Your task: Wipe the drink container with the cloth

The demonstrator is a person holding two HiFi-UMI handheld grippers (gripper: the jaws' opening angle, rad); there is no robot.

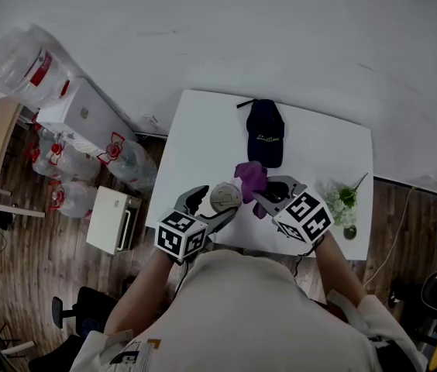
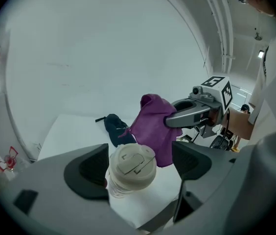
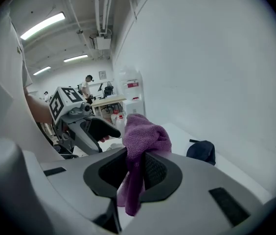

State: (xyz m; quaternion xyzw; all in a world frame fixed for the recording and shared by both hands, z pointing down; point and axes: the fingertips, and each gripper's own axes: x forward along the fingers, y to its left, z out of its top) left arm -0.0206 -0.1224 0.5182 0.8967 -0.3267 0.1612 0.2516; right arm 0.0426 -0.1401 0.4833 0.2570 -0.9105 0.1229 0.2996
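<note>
Left gripper [image 2: 139, 166] has its jaws apart around the drink container [image 2: 130, 168]. One pad sits against the cup's side and we see a strip of table [image 2: 74, 131] between the lid and the other pad, so we judge it bracketed, not clamped. Our right gripper [image 3: 133, 173] is closed on the purple cloth [image 3: 143, 133], which bunches above the pads with a tail hanging below them.

From the head view, the container stands near the table's 6 o'clock edge. The cloth is at its 2 o'clock and just beside it, though we cannot tell if they touch. The dark cap [image 1: 266, 134] lies at its 12 o'clock and the flowers [image 1: 342, 204] are well off at 3 o'clock.

Our main worry is the loose hold. If the cloth pushes sideways, the cup could tip or slide toward the unguarded side, and the near edge is close. The cloth is pinched only through its middle, so dragging it across the lid could pull it out of the jaws.

Only the left gripper view shows the gap beside the lid and the flip tab on top. Only the right gripper view shows how the cloth is pinched, and it hides the container almost entirely. Only the head view shows the table edge and the flowers.
</note>
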